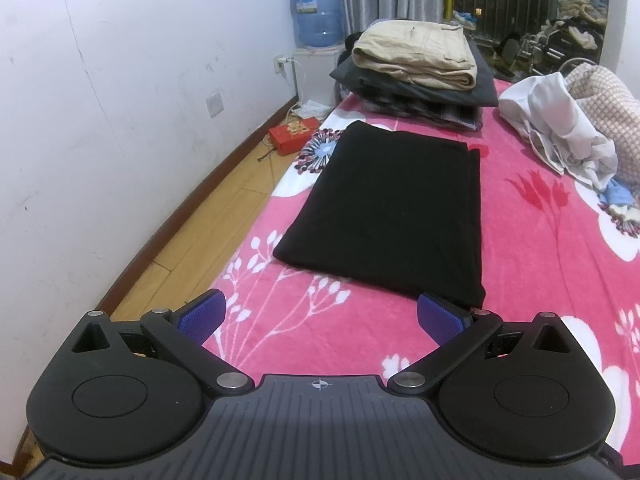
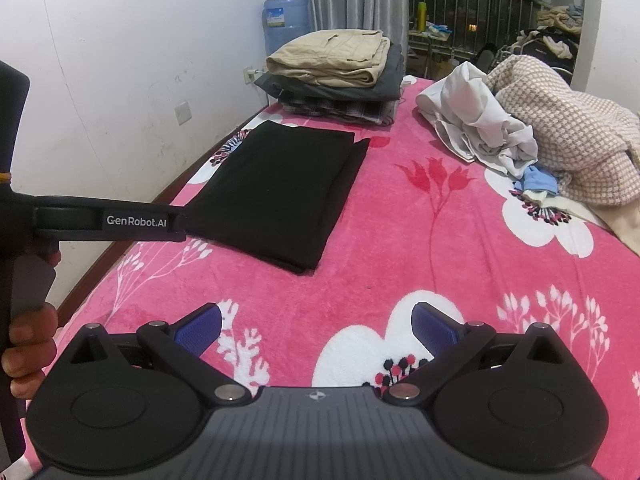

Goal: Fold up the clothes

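Observation:
A black garment point(image 1: 384, 212) point(image 2: 280, 188) lies folded flat in a rectangle on the pink flowered bedspread point(image 1: 540, 248) point(image 2: 400, 248). My left gripper point(image 1: 320, 316) hovers just short of its near edge, open and holding nothing. In the right wrist view my right gripper point(image 2: 316, 324) stands open over bare bedspread, nearer than the garment and to its right. The left gripper's body point(image 2: 108, 222) and a hand point(image 2: 28, 344) appear at that view's left side. A stack of folded clothes point(image 1: 416, 68) point(image 2: 332, 72), beige on top, sits at the far end.
A crumpled pile of white and checked clothes point(image 1: 568, 120) point(image 2: 520, 128) lies at the bed's right. Left of the bed are a white wall, wooden floor point(image 1: 208, 224), a red box point(image 1: 294, 134) and a water jug point(image 1: 318, 14) point(image 2: 286, 24). A railing stands beyond.

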